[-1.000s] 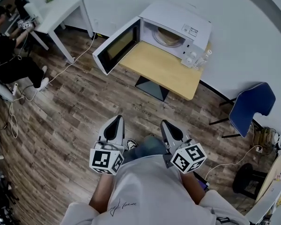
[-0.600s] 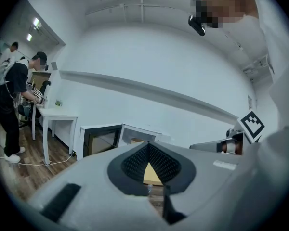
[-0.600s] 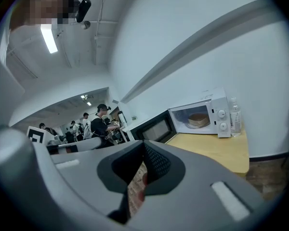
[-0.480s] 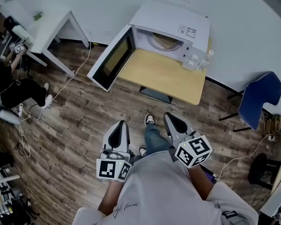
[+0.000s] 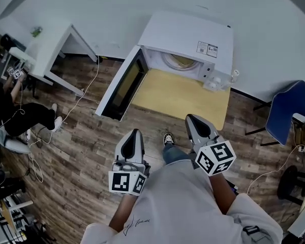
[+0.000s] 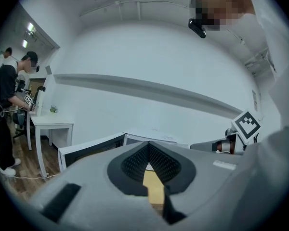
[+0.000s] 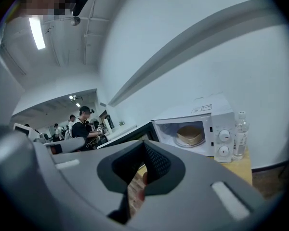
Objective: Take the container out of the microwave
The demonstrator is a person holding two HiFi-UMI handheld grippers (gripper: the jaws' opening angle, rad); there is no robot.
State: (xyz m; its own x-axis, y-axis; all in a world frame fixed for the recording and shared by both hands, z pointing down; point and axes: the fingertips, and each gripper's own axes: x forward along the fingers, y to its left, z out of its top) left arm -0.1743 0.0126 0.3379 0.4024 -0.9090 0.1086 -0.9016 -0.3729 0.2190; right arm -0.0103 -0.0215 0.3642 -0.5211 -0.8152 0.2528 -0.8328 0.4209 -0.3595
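I read the microwave (image 5: 193, 37) in the upper centre of the head view. It stands at the back of a wooden table (image 5: 178, 95), with its door (image 5: 123, 83) swung open toward the left of the frame. The container (image 5: 180, 61) sits inside the open cavity; in the right gripper view it appears right of centre (image 7: 190, 134). A bottle (image 5: 234, 75) stands just beside the microwave's right side. The left gripper (image 5: 134, 132) is at lower centre over the wood floor (image 5: 81, 136), well apart from the microwave. The right gripper (image 5: 192, 117) has its tip at the table's near edge in the frame. Each claw is pressed together at the tips, pinching nothing.
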